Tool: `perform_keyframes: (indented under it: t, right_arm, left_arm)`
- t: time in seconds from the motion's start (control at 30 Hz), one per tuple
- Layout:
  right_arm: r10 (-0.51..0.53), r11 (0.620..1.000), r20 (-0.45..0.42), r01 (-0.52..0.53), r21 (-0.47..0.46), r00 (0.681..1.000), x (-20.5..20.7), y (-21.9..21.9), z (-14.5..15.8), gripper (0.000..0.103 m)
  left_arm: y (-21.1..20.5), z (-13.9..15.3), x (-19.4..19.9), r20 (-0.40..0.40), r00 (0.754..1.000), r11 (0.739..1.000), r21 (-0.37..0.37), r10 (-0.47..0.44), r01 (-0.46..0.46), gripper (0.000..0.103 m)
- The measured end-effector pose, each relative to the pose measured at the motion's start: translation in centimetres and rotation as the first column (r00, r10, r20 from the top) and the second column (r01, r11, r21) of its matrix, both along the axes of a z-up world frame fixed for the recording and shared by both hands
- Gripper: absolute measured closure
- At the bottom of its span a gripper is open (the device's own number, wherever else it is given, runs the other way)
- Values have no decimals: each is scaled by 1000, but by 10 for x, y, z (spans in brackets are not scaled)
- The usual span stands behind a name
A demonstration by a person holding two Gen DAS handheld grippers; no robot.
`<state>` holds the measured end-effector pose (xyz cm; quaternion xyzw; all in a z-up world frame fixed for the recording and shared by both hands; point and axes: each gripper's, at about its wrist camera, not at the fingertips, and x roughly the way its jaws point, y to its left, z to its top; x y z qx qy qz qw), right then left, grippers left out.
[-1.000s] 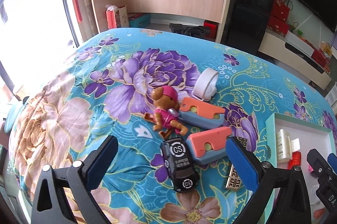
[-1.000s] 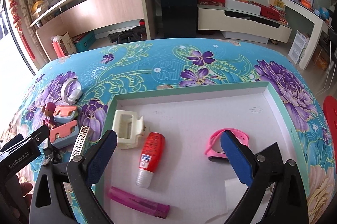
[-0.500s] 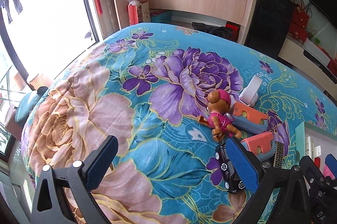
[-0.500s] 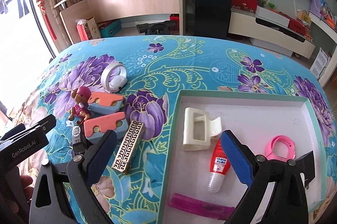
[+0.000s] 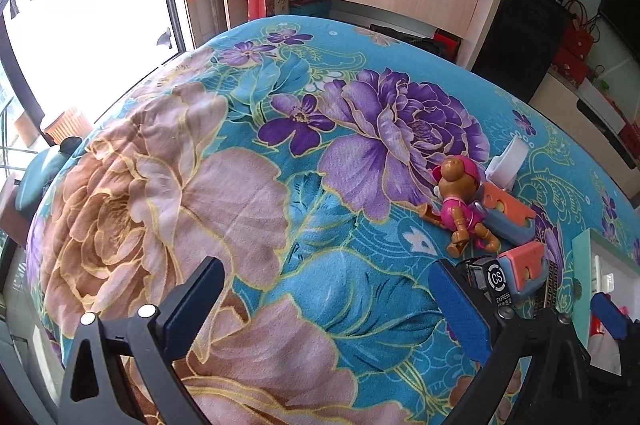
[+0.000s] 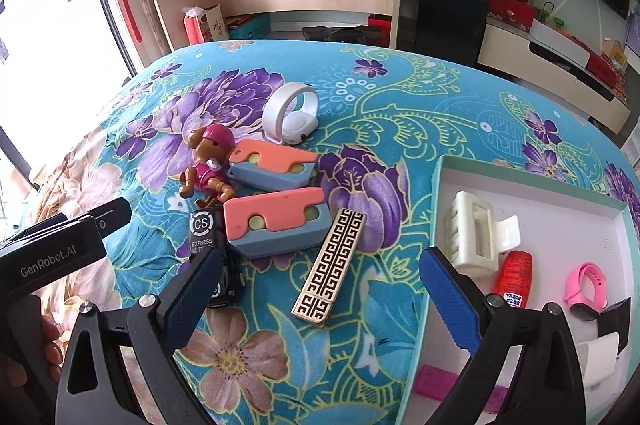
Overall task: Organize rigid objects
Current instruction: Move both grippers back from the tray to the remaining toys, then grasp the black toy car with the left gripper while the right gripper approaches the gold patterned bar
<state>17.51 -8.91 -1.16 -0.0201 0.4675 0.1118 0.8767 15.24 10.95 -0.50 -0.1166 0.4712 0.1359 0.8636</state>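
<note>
Hovering: my right tongs [image 6: 320, 289] hang spread and empty over the patterned bar [image 6: 330, 267]
Left tongs [image 5: 326, 301]: gaping, empty, over bare floral cloth [image 5: 200, 185], left of the toys
Bar's place: flat on the cloth, between the orange-blue block [image 6: 276, 221] and the tray [image 6: 438, 193], touching neither
Handling, my guess: stiff, light, smooth-faced, likely slippery
Where to grip: across the narrow width at mid-length, long sides against the pads
Tray contents: white hair claw [image 6: 476, 233], red tube [image 6: 514, 275], pink band [image 6: 586, 285]
Waiting nearby: toy dog [image 6: 208, 165], black car [image 6: 206, 237], white ring [image 6: 290, 113]
</note>
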Motion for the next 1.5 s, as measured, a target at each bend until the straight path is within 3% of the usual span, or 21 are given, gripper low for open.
perform_keyframes:
  t: [0.2,0.53,1.0,1.2,1.33,1.5]
  right_arm:
    - [41,999,6,-41,-12,999,-6,14,-4,4]
    - [-18,1000,12,18,26,1000,-2,-3,-1,4]
    - [-131,989,55,127,78,990,-1,-39,13,4]
    - [-148,986,67,142,85,987,-1,-43,14,4]
    - [-154,985,72,147,95,985,-1,-46,16,4]
    - [-156,984,76,148,101,985,-2,-46,18,4]
  left_arm:
    - [2,-11,3,-26,999,998,-41,-41,39,0]
    - [-14,-19,10,-42,990,986,-101,-134,129,0]
    - [-50,-16,15,-29,962,956,-119,-272,267,0]
    - [-70,-16,16,-38,942,940,-87,-334,330,0]
    - [-78,-23,22,-63,943,945,-38,-326,324,0]
    - [-76,-29,30,-50,955,955,-58,-292,289,0]
